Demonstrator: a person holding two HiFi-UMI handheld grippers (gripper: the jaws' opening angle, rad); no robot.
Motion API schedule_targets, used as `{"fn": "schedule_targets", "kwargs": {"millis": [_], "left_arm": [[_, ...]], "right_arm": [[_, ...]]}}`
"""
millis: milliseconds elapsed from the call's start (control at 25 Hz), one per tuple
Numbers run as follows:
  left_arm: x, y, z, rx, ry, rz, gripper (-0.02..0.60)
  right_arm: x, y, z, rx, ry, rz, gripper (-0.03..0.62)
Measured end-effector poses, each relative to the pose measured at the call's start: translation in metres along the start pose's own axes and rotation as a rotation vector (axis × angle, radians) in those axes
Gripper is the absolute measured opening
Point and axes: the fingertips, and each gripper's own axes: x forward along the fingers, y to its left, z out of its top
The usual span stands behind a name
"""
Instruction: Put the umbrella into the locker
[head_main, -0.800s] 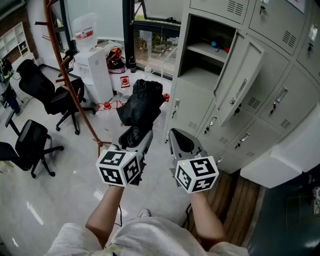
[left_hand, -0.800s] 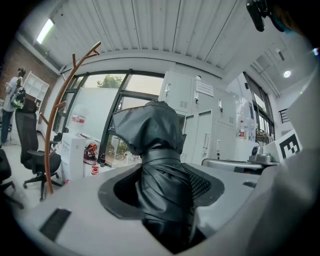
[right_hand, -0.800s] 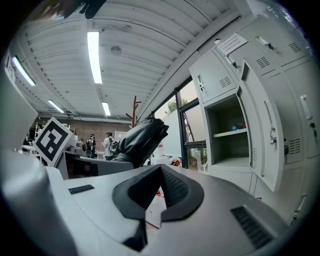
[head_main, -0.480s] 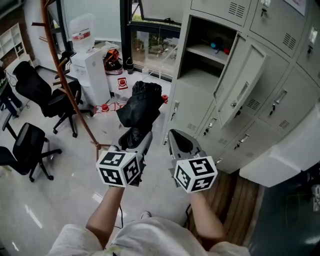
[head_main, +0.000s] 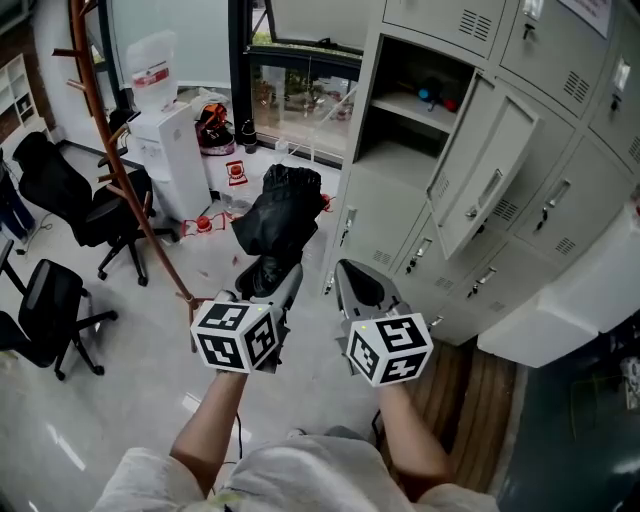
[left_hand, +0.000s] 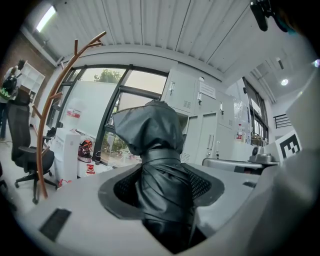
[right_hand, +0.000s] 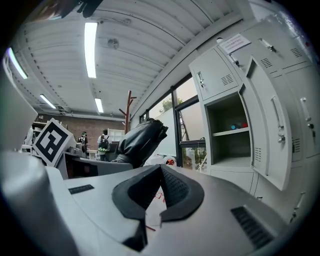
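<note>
Ahead and to the right of both jaw pairs: grey locker bank (head_main: 560, 200), the largest thing in view. One compartment (head_main: 405, 135) stands open, up and ahead of the right gripper's jaws; its door (head_main: 480, 175) swings out to the right of them. Inner shelf carries small blue and red items (head_main: 432, 96), too small to identify

Left of the left gripper's jaws, well apart: brown coat rack (head_main: 110, 150), white water dispenser (head_main: 165, 145) behind it, black office chairs (head_main: 65, 190) further left on the pale floor (head_main: 60, 420)

Umbrella (head_main: 275, 215): black, folded, wrapped in its strap. It stands between the left gripper's jaws and rises out past their tips, with loose fabric bunched at the far end. It is outside the locker, left of the open compartment and apart from it

Left gripper (head_main: 272, 278): jaws clamped on the umbrella's lower part, dark pads pressing it from both sides, set wide around the bundle

Right gripper (head_main: 352, 275): just right of the left one, roughly level. Jaws closed, tips meeting, nothing between them; only floor shows through the gap behind the tips
</note>
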Motion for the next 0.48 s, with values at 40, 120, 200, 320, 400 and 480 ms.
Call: {"fn": "schedule_targets", "kwargs": {"millis": [40,120,200,320,400,480], "left_arm": [[0.0,0.002,0.0,-0.001,0.002,-0.002,0.242],[0.001,0.005,-0.001,-0.003,0.005,-0.006,0.242],[0.004,0.008,-0.002,-0.003,0.007,-0.012,0.242],[0.009,0.011,-0.003,0.0,0.014,-0.017,0.242],[0.016,0.012,-0.005,0.001,0.019,-0.019,0.242],[0.024,0.013,-0.005,0.003,0.022,-0.02,0.242]], "right_arm": [[0.002,0.0,0.0,0.001,0.0,-0.003,0.003],[0.005,0.0,0.001,0.0,-0.002,-0.007,0.004],[0.008,0.0,0.001,0.0,-0.004,-0.012,0.003],[0.013,-0.004,-0.002,0.002,-0.002,-0.017,0.003],[0.018,-0.008,-0.003,0.005,-0.002,-0.016,0.003],[0.023,-0.015,-0.004,0.009,-0.004,-0.016,0.003]]}}
